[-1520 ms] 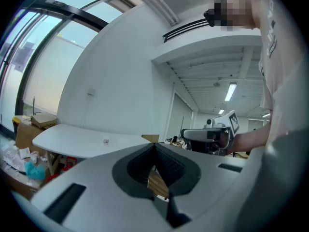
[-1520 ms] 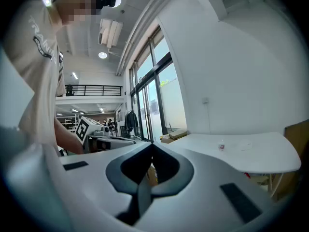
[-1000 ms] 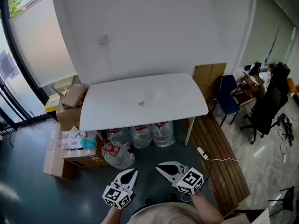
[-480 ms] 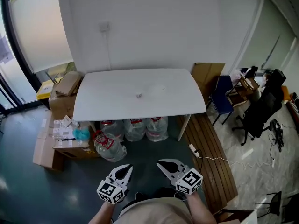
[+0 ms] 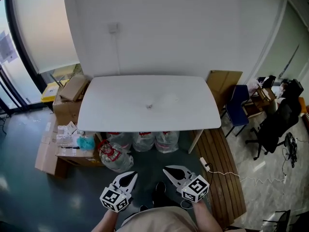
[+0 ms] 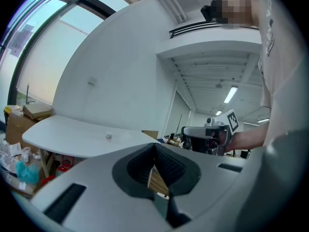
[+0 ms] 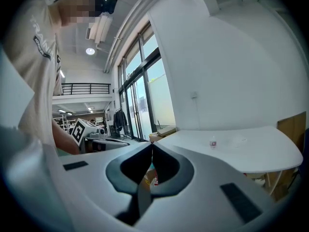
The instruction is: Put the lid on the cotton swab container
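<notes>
A white rectangular table [image 5: 120, 105] stands against the wall, with clear plastic water jugs [image 5: 144, 141] on the floor beneath it. Brown cardboard boxes [image 5: 65, 108] sit at its left end. A blue chair [image 5: 237, 105] and a black office chair [image 5: 275, 124] stand to its right.

Small container [image 5: 149, 106], perhaps for swabs, at table [image 5: 111, 111] centre, bottles [image 5: 144, 141] beneath, boxes [image 5: 71, 88] left, chairs [image 5: 237, 108] right

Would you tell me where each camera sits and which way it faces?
Head view: on the head, facing down at the table; left gripper, right gripper show.
Left gripper view: on that shut gripper, facing the table; right gripper, shirt show.
Right gripper view: likewise; left gripper, shirt show.
Shared: table's container.
</notes>
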Demonstrator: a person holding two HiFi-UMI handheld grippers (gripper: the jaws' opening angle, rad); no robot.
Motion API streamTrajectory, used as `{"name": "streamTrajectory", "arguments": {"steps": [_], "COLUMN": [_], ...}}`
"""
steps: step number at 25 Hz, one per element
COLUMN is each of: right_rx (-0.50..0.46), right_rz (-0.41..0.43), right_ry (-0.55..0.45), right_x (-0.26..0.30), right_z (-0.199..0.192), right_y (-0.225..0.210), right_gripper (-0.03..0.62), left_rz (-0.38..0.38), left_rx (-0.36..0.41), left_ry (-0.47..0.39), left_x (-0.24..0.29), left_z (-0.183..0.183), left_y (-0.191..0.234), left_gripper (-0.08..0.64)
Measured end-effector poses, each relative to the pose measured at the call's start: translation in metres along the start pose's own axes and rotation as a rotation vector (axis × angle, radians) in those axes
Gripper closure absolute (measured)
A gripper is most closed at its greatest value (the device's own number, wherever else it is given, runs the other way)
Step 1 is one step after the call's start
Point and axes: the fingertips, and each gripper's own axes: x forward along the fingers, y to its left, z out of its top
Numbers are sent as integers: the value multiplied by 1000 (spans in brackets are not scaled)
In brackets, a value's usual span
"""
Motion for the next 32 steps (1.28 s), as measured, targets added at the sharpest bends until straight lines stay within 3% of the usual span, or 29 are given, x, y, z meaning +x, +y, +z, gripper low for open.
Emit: {"name": "streamTrajectory", "arguments": {"steps": [15,32], "right_rx": [5,30], "right_rz": [82,177], "right_ry": [10,31], "right_x": [40,55], "right_z": [29,23], "right_y": [-149,-195], "right_gripper": [575,575], "left_rz": [84,134], "left_rx": [10,17], "left_ry": [-45,-8], "left_x": [134,182], "left_z": [54,62], "left_y": [65,78], "left_gripper": [548,546]}}
